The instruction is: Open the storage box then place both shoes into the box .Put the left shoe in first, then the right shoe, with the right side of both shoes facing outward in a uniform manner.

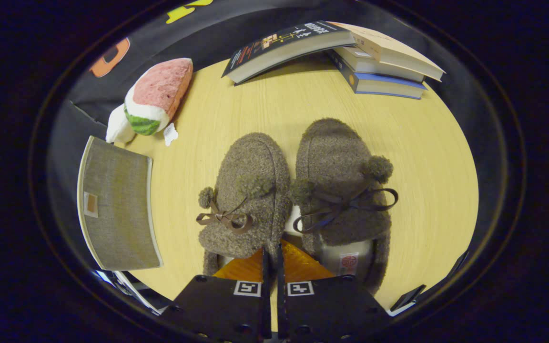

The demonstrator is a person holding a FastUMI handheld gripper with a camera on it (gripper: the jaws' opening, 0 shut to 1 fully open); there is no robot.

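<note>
grey fabric storage box (119,205) sits at the far left of the wooden surface (441,166), lid side up and looking closed, a small tag on its near-left part. just beyond it lies a plush watermelon slice toy (157,97), pink face up, green rind toward the box, a white label trailing from it.

centre: two fuzzy brown slippers side by side, toes pointing away from the gripper, inner edges touching. left slipper (248,193) has a brown lace bow and a small pom-pom on its outer side. right slipper (339,183) carries a darker bow and a pom-pom toward its outer side; its pale insole with a red mark shows at the heel opening.

gripper (273,255) sits low at the heel end of the pair, fingers pressed almost together with only a thin slit between them, tips aimed at the seam between the two heels. nothing visibly pinched; contact with the slippers can't be confirmed.

far side, right of centre: a stack of books (350,52), top ones splayed at an angle.
</note>
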